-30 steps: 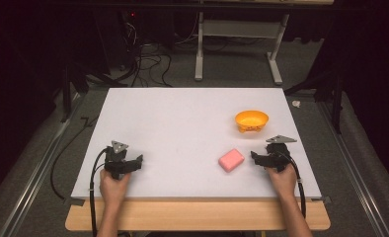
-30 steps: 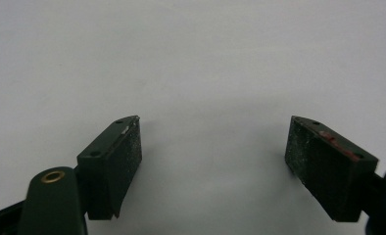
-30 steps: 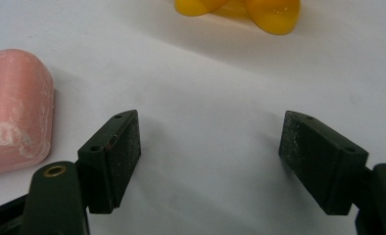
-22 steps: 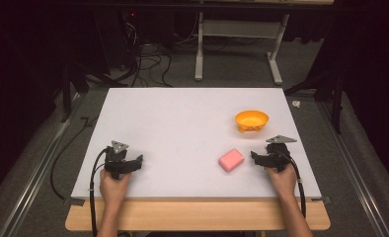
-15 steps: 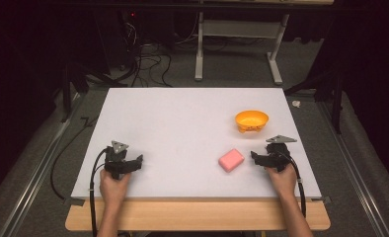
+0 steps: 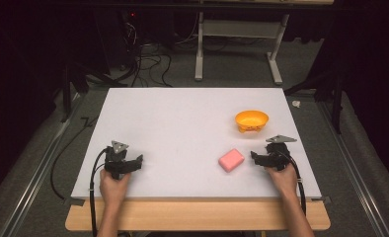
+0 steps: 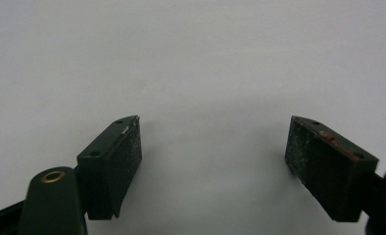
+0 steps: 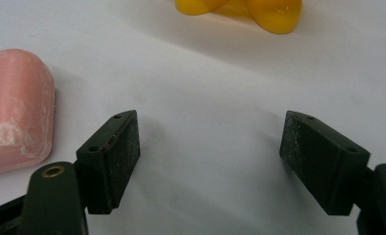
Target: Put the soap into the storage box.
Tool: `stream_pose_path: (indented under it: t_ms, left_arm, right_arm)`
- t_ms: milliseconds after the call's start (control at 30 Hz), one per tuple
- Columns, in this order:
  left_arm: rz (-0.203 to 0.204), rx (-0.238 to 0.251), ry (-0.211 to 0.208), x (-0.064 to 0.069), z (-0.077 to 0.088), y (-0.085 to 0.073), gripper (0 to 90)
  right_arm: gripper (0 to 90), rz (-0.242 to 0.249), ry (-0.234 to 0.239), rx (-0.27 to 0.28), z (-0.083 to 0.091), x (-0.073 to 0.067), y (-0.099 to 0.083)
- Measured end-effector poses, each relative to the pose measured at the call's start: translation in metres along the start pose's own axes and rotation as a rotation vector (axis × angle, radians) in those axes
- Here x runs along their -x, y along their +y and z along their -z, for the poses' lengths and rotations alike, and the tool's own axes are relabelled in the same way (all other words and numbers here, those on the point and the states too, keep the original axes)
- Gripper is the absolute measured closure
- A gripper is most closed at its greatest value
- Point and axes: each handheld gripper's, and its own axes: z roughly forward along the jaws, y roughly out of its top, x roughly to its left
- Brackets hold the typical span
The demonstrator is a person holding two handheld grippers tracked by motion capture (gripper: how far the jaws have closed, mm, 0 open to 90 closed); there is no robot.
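Widened a little just now at the right gripper [image 6: 255, 157], fingers [image 8: 110, 161] parted over bare tabletop [image 6: 182, 123] with nothing between them; otherwise nothing shifted, both hands parked near the front edge. Seen from the high view: pink soap bar [image 6: 231, 160] just left of the right gripper, apart from it, orange bowl [image 6: 252, 120] beyond, left gripper [image 6: 133, 163] well off to the left. Closer in, from the right gripper view, soap bar [image 8: 14, 110] beside the left finger and bowl [image 8: 240, 10] at the top; from the left gripper view, fingers [image 7: 112, 164] spread wide, holding nothing.
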Motion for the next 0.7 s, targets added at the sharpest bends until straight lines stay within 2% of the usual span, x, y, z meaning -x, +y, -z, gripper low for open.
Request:
stream_pose_path:
  t_ms: [300,400,700]
  left_arm:
    - [0.001,-0.001,-0.002,0.0,0.0,0.0,21.6]
    - [0.001,0.0,-0.001,0.0,0.0,0.0,21.6]
    - [-0.001,-0.001,-0.001,0.0,0.0,0.0,21.6]
  right_arm:
    - [21.3,0.002,0.01,-0.014,0.001,0.0,0.002]
    - [20.6,-0.013,0.022,-0.015,0.003,0.001,0.002]
    - [18.6,-0.02,0.034,0.022,0.011,-0.004,0.005]
